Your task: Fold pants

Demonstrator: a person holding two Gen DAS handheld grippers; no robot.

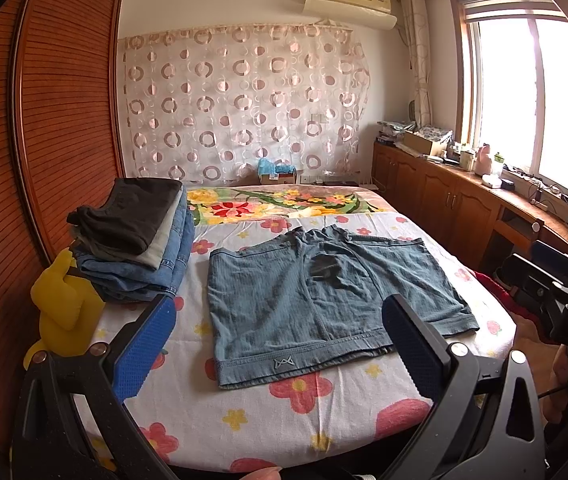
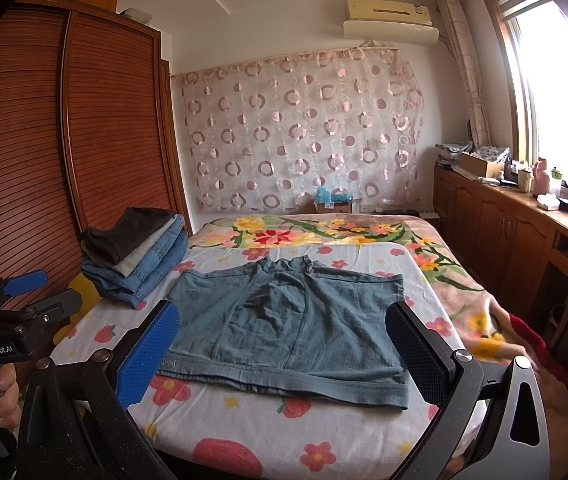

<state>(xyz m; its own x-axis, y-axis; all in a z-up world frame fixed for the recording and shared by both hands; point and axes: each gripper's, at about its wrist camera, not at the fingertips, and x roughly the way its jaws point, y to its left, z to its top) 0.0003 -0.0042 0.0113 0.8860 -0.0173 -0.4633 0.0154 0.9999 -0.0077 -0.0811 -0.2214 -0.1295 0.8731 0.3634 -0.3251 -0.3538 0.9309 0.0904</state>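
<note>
While both claws hang wide apart, the blue shorts (image 1: 324,300) lie flat on the bed (image 1: 324,424).
The left claw (image 1: 280,344) and right claw (image 2: 284,348) hold nothing, near the front edge. A pile of folded clothes (image 1: 136,240) sits far left, beside a yellow toy (image 1: 64,304).

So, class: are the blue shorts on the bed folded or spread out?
Spread out: the blue shorts lie flat on the bed, both legs showing side by side.

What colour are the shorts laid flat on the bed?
Muted blue-grey shorts, with a darker patch near the middle; clearest in the left wrist view.
</note>
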